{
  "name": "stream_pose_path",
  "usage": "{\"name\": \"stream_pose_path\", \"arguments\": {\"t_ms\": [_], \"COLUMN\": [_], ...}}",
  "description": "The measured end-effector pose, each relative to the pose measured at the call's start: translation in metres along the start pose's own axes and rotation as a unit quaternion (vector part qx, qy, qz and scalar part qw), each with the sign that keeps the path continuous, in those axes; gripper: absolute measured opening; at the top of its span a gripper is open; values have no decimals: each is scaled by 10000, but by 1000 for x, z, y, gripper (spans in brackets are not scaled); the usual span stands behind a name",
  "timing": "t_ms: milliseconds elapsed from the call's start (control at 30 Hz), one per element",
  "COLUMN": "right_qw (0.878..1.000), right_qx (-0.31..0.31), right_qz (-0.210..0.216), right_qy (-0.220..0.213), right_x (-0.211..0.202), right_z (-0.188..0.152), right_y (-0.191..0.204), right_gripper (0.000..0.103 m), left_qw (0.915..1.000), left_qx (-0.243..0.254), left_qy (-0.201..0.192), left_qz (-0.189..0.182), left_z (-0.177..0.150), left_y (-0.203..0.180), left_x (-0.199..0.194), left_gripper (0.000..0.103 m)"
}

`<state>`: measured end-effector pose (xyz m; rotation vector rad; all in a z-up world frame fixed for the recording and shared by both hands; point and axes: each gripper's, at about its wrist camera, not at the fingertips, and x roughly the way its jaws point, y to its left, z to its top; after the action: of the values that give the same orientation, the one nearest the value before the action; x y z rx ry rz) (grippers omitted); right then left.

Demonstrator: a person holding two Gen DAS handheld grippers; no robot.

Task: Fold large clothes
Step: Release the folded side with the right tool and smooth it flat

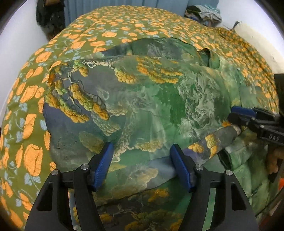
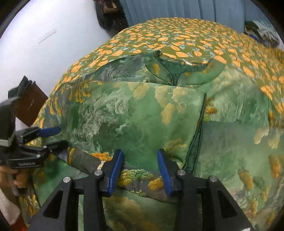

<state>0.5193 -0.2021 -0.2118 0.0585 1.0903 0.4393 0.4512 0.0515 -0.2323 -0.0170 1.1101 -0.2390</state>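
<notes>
Where the lower edge of the left wrist view begins, the left gripper stands with its jaws spread wide, its blue pads on either side of a fold of the green printed garment without pressing it. In the right wrist view the right gripper sits at the bottom center in the same way, jaws parted and nothing pinched, with a rolled edge of cloth lying across between the pads. That gripper also shows at the right edge of the left view, its tips just beside a rolled sleeve end; whether it touches the sleeve cannot be told. The garment, patterned with green clouds and orange blossoms, fills the middle of both views, partly folded, one panel lying over another with a dark green piped edge running down right of center. Its collar lies open toward the upper middle of the right view. Beneath it spreads a bedspread, olive with orange flowers. At the upper right of the left view a pile of clothes rests by the wall, and blue curtains hang along the top.
</notes>
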Motion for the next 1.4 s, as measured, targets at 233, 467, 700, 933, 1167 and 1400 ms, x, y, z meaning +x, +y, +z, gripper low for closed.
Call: {"name": "stream_pose_path", "arguments": {"t_ms": [233,467,700,933,1167,1400], "right_qw": [10000,9999,9999,9998,9991,9877], "right_qx": [-40,-135,-148,-125,-83,-129], "right_qz": [48,1,-18,-111,-352,-1363], "right_qy": [-34,6,24,57,-208,-752], "right_x": [3,4,6,3,-32,-107], "right_z": [-4,-3,-3,-3,-7,-47], "right_y": [-2,1,1,3,21,56], "right_gripper": [40,40,40,40,43,78], "left_qw": [9983,9975,9986,9994,9980,9939], "left_qx": [-363,-604,-402,-26,405,419], "left_qy": [-326,-283,-162,-198,-368,-827], "left_qz": [-313,229,305,282,302,591], "left_z": [50,87,75,34,-19,-67], "left_y": [0,21,19,5,-15,-43], "left_x": [-25,34,51,20,-52,-111], "left_gripper": [76,78,82,88,91,99]}}
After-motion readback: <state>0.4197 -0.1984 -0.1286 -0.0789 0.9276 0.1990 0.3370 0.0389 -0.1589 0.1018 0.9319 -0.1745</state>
